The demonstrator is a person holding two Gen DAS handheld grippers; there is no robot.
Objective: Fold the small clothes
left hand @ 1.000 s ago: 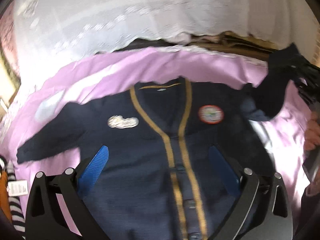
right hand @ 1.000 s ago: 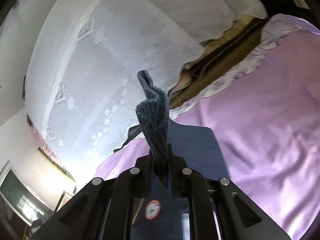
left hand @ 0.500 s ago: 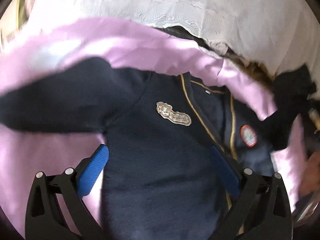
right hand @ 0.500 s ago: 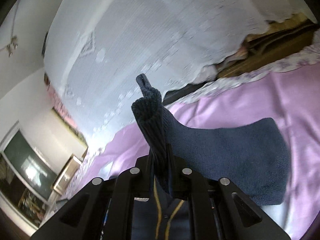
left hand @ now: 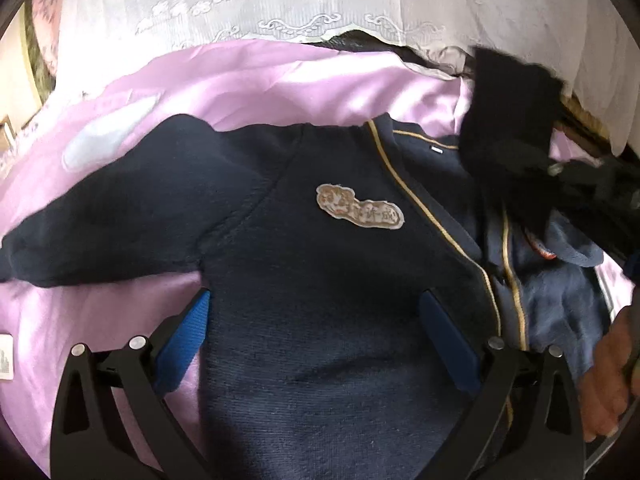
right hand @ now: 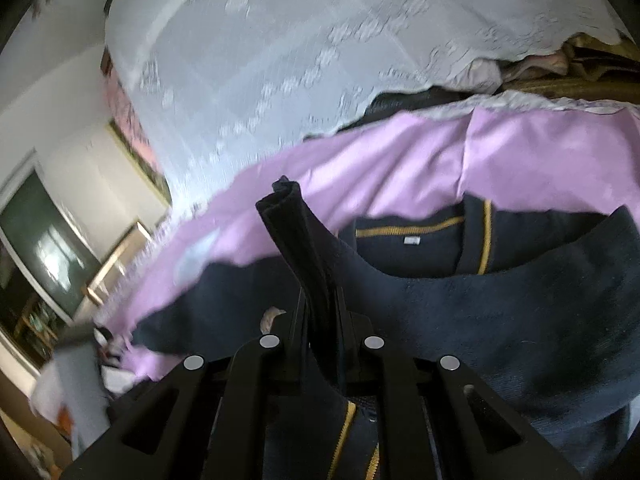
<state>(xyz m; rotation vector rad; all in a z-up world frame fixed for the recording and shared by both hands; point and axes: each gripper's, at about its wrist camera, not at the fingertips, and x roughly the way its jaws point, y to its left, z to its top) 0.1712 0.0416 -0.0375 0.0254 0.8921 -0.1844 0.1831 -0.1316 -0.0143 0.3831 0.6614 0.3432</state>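
A small navy cardigan [left hand: 320,280] with gold trim and a pale chest patch [left hand: 358,212] lies face up on a lilac sheet [left hand: 248,80]. My left gripper [left hand: 316,320] is open just above its left chest, blue pads [left hand: 192,320] spread wide with nothing between them. The left sleeve [left hand: 120,216] stretches out to the left. My right gripper [right hand: 320,316] is shut on the cuff of the right sleeve [right hand: 296,236] and holds it over the cardigan's front [right hand: 500,312]. In the left wrist view that raised sleeve [left hand: 512,136] hangs at the right.
A white lace curtain [left hand: 280,4] hangs behind the bed. A person's hand [left hand: 608,376] shows at the right edge. Striped and white clothes [right hand: 96,364] lie off the sheet's left side. A framed picture and dark screen [right hand: 44,248] stand on the far wall.
My right gripper has carried the sleeve from the bare sheet leftward across the cardigan's body. My left gripper has shifted left and lower, from the button placket toward the left chest.
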